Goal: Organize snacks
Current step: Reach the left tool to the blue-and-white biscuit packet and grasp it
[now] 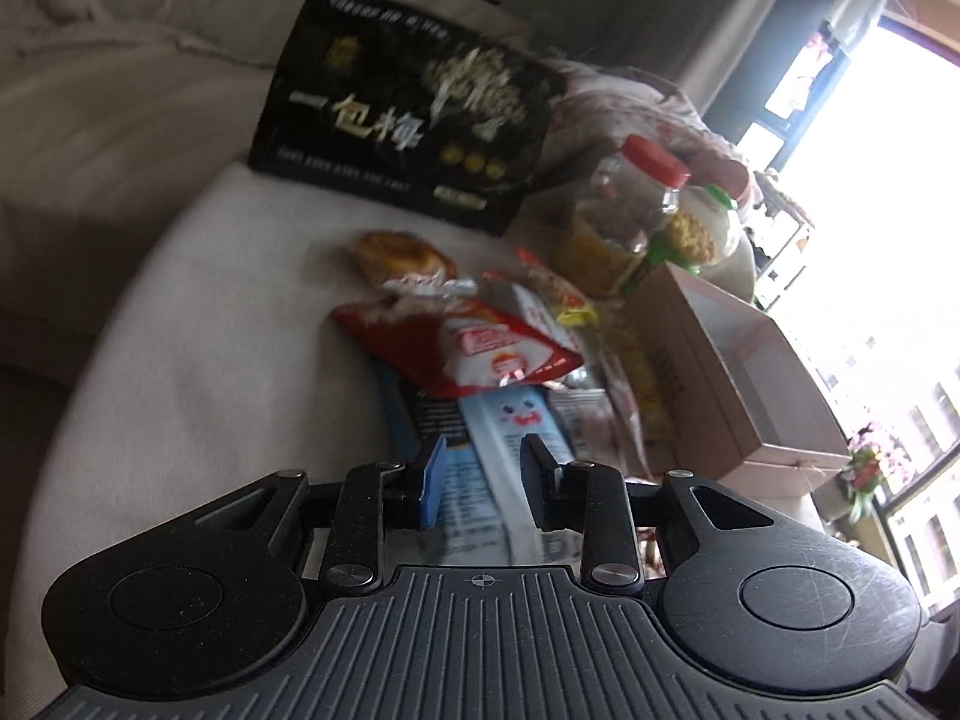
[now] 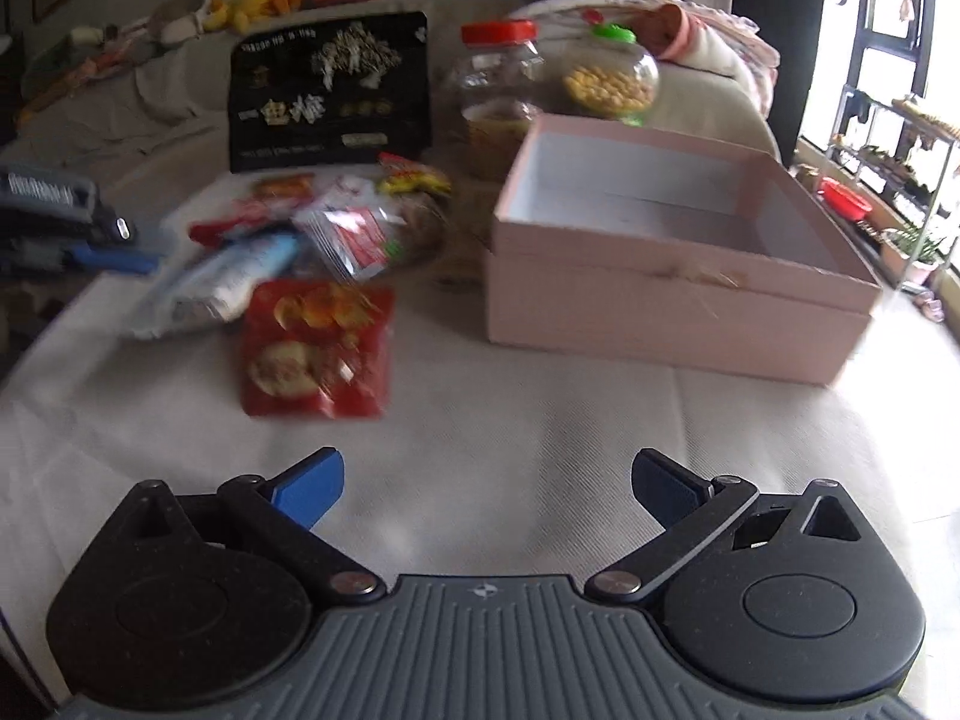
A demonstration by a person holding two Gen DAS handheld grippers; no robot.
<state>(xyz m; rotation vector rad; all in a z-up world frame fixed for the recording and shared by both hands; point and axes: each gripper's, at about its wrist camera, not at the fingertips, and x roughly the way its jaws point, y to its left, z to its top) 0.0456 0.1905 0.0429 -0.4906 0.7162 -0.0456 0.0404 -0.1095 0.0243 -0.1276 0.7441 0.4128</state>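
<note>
My left gripper point(image 1: 483, 474) is shut on a light-blue and white snack packet point(image 1: 504, 432) at the near end of a heap of snacks point(image 1: 480, 336). In the right wrist view that packet point(image 2: 222, 282) reaches toward the left gripper point(image 2: 90, 240) at the left edge. A red packet point(image 2: 318, 348) lies flat in front of the heap. An open pink box point(image 2: 678, 300) with nothing inside stands to the right; its wall point(image 1: 708, 384) also shows beside the heap. My right gripper point(image 2: 486, 480) hangs open over bare white cloth, nothing between its fingers.
A big black bag point(image 2: 330, 96) stands upright behind the heap. A red-lidded jar point(image 2: 498, 96) and a green-lidded jar point(image 2: 612, 78) stand behind the box. A sofa with clutter runs along the back, and a window and a shelf rack point(image 2: 888, 168) are at the right.
</note>
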